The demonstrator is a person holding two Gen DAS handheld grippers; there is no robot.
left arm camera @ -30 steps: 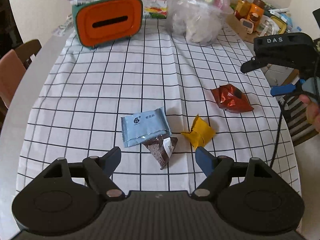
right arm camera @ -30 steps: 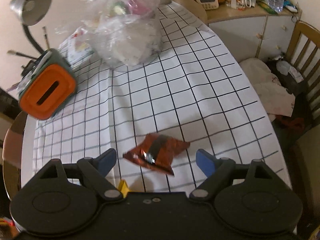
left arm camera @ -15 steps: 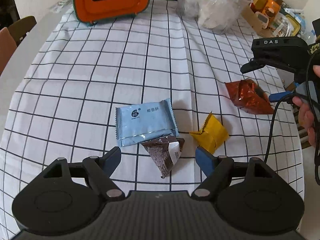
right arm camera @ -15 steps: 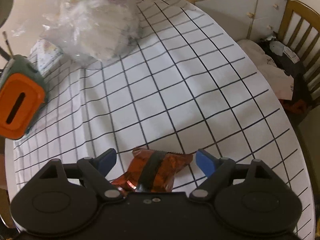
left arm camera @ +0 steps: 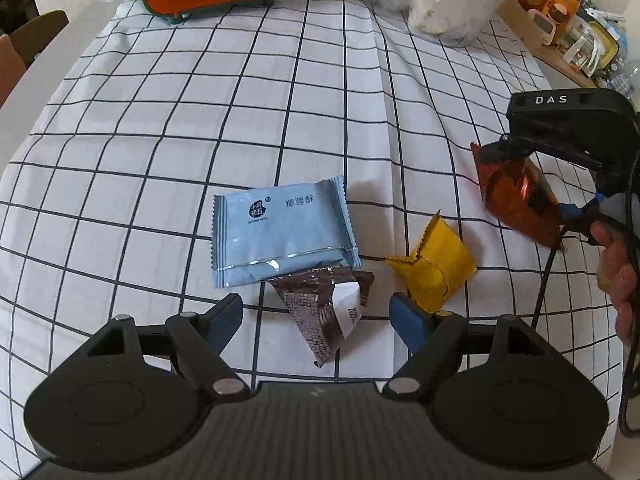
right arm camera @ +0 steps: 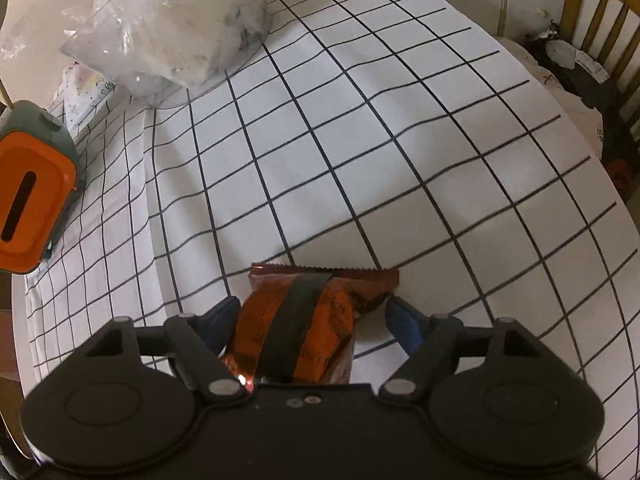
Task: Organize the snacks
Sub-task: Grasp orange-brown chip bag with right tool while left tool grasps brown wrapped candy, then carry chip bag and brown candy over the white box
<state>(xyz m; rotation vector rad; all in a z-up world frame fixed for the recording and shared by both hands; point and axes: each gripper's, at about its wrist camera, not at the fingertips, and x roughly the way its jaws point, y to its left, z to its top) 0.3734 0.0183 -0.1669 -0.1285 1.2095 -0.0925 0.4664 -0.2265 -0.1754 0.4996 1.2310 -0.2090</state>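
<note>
While the right gripper (right arm camera: 312, 320), jaws just closing, brackets the orange-red packet (right arm camera: 298, 332) on the checked cloth (right arm camera: 360, 152) without a visible pinch, the spread left gripper (left arm camera: 316, 316) straddles the brown packet (left arm camera: 324, 316); next, each pinches and lifts.

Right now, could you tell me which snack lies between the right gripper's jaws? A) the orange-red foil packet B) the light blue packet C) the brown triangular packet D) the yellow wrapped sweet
A: the orange-red foil packet lies between the right gripper jaws, which have just been closing on it.
</note>
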